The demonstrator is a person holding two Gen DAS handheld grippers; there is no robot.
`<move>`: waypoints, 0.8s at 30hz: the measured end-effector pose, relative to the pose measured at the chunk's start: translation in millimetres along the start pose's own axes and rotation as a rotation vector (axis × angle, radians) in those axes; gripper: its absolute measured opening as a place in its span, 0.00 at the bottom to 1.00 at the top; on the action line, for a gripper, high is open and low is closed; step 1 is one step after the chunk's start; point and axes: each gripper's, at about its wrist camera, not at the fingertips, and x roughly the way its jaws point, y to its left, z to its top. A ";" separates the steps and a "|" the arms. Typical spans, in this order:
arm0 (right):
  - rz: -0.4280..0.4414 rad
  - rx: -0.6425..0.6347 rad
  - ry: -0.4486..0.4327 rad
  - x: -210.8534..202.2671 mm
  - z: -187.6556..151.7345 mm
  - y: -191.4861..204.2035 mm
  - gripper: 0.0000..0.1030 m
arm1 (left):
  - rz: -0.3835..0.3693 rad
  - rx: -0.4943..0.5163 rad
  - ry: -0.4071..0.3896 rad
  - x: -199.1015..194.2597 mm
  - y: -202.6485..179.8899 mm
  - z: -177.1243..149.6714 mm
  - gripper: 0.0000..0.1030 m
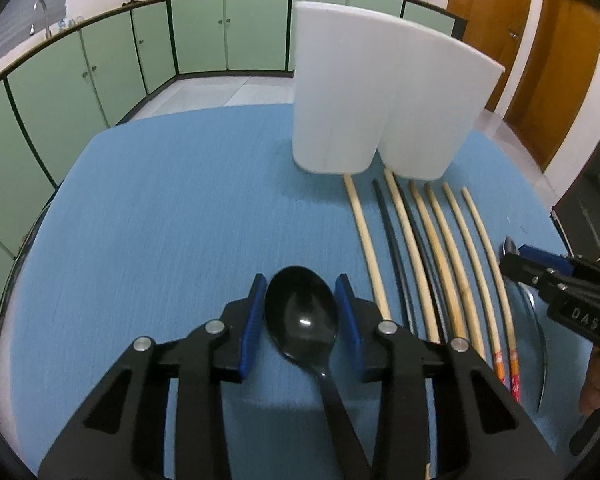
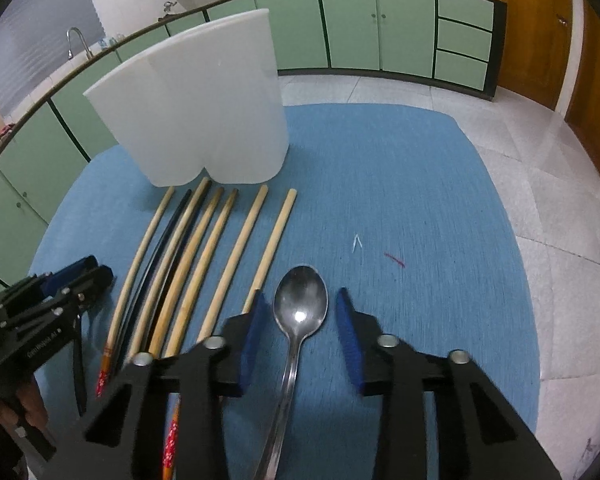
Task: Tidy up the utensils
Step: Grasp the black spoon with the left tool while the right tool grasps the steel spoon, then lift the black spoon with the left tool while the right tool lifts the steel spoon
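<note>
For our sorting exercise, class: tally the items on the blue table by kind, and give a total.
Wooden chopsticks: 6
Black chopsticks: 2
Spoons: 2
White holder: 1
Total: 11

A glossy black plastic spoon (image 1: 300, 316) and a shiny metal spoon (image 2: 300, 308) lie on matt blue cloth (image 1: 172, 208) — beside pale wooden chopsticks (image 2: 236, 260).
</note>
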 end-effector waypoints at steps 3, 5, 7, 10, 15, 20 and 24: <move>-0.006 -0.021 -0.006 -0.2 -1.6 2.2 0.28 | -0.002 0.016 -0.007 2.9 -6.0 3.1 0.33; -0.009 -0.027 -0.008 -0.1 -2.3 2.7 0.28 | -0.009 0.023 -0.005 5.2 -7.6 3.0 0.33; -0.008 -0.028 -0.005 0.6 -1.5 2.1 0.28 | -0.010 0.025 0.004 6.2 -7.5 1.4 0.34; -0.014 -0.030 -0.004 0.3 -1.5 2.4 0.28 | -0.018 0.011 -0.001 -0.8 -2.4 -1.8 0.58; -0.017 -0.022 -0.008 -0.2 -5.8 4.5 0.28 | -0.022 0.004 -0.014 -13.0 13.6 -9.1 0.65; -0.015 -0.018 -0.009 0.6 -5.7 2.7 0.28 | -0.017 -0.006 0.008 -7.0 16.7 -12.8 0.66; -0.009 -0.014 -0.007 0.4 -5.8 0.9 0.28 | -0.020 -0.006 0.014 -0.7 11.4 -3.8 0.66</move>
